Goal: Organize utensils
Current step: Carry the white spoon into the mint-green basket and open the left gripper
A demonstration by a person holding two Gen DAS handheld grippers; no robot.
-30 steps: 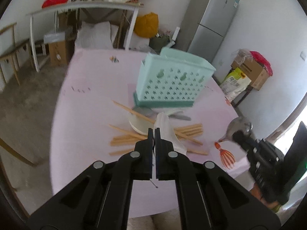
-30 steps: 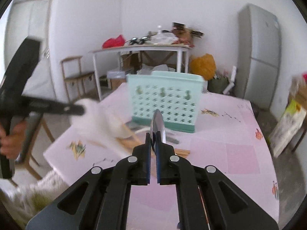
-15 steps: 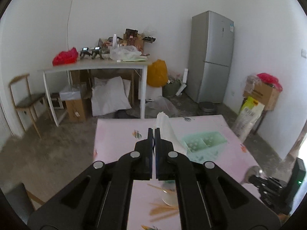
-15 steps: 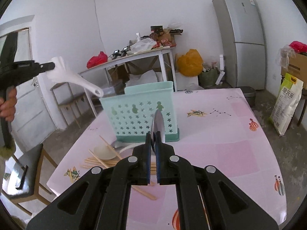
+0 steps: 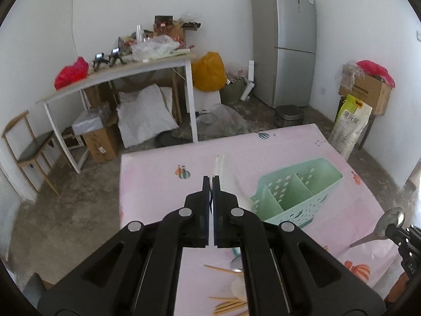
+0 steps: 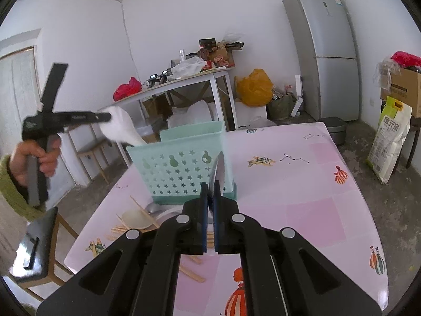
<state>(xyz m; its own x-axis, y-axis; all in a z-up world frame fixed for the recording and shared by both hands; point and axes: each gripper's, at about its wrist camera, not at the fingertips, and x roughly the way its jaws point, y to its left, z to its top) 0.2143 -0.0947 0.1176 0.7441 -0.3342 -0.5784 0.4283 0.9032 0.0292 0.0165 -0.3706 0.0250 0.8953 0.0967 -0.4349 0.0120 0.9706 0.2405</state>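
Left tool: lower centre of its own view, jaws pressed tight on a white spoon; the spoon pokes up past the fingertips, over the pink surface.
Same tool from the right view: far left of the frame, a hand in a green sleeve gripping its handle, white spoon hanging just above the caddy's left rim, bowl end angled down toward it.
Right tool: bottom centre, jaws clamped on a metal spoon, seen edge-on, standing up in front of the caddy.
Right tool in the left view: lower right edge, metal spoon held over the surface's corner.
Caddy: mint green, star cut-outs, upright on the surface right of centre; dividers split it into compartments, and those in view look bare inside.
Chopsticks: wooden, scattered loose on the surface at the caddy's near left side.
Small dish: pale, lying among the chopsticks, a grey spoon just beside it.
Backdrop: a grey fridge at the upper right, a cluttered white table against the wall.
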